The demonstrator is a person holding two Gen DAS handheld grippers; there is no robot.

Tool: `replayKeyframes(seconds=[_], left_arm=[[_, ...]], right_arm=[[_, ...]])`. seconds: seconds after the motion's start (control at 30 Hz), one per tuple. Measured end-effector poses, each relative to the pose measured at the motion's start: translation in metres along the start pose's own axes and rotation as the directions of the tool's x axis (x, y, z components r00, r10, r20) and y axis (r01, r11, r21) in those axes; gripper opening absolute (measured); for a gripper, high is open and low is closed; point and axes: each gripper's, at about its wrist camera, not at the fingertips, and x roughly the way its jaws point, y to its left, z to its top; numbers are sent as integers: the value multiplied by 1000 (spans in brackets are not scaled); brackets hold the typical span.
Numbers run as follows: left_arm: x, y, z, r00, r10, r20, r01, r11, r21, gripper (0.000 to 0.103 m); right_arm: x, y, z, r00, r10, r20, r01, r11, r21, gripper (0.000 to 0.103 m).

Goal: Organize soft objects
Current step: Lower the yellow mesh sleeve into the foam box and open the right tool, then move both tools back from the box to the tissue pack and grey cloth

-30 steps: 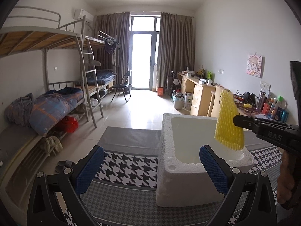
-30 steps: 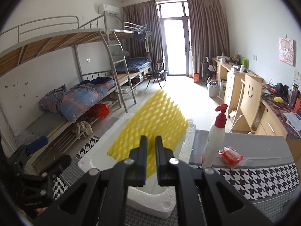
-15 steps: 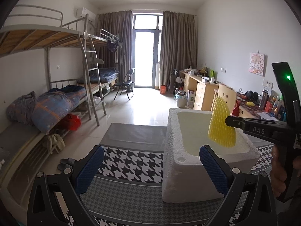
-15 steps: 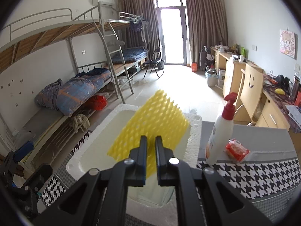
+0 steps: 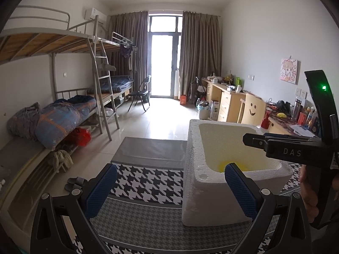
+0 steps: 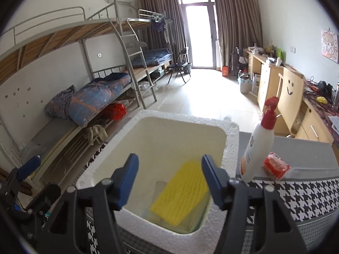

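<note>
A yellow bumpy foam sponge [image 6: 180, 192] lies on the bottom of the white styrofoam box [image 6: 229, 139]. My right gripper [image 6: 169, 182] is open and empty above the box's near side, over the sponge. In the left wrist view the box [image 5: 211, 196] stands on the houndstooth cloth and only a sliver of the sponge [image 5: 222, 166] shows inside. My left gripper [image 5: 169, 192] is open and empty, to the left of the box. The right gripper [image 5: 275, 144] reaches over the box from the right.
A white pump bottle with a red top [image 6: 258, 144] and a red packet [image 6: 275, 166] stand on the table right of the box. Bunk beds [image 5: 63, 114] line the left wall, desks [image 5: 228, 105] the right.
My right gripper opened and let the yellow sponge go; it dropped from above the box onto the box's bottom. The left gripper stayed open and hardly moved.
</note>
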Motion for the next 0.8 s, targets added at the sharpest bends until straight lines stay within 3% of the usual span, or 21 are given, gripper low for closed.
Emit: replayKeyframes(seconds=[0.13,0.3,0.8], left_arm=[[-1,-2,0,1000,0,0,0,1000,4,102],[-5,-4,0,1000,-12,4,12,1000,6,102],[-20,-16,1,999,-39,23,38,999,27,102]], right_arm=[[-5,0,0,1000,-5,11,5,1000,4,67],[-19,-2,-4,998,-9,56,8,1000,11,84],[-58,-8,-17,991,-1,136,1,1000,1,89]])
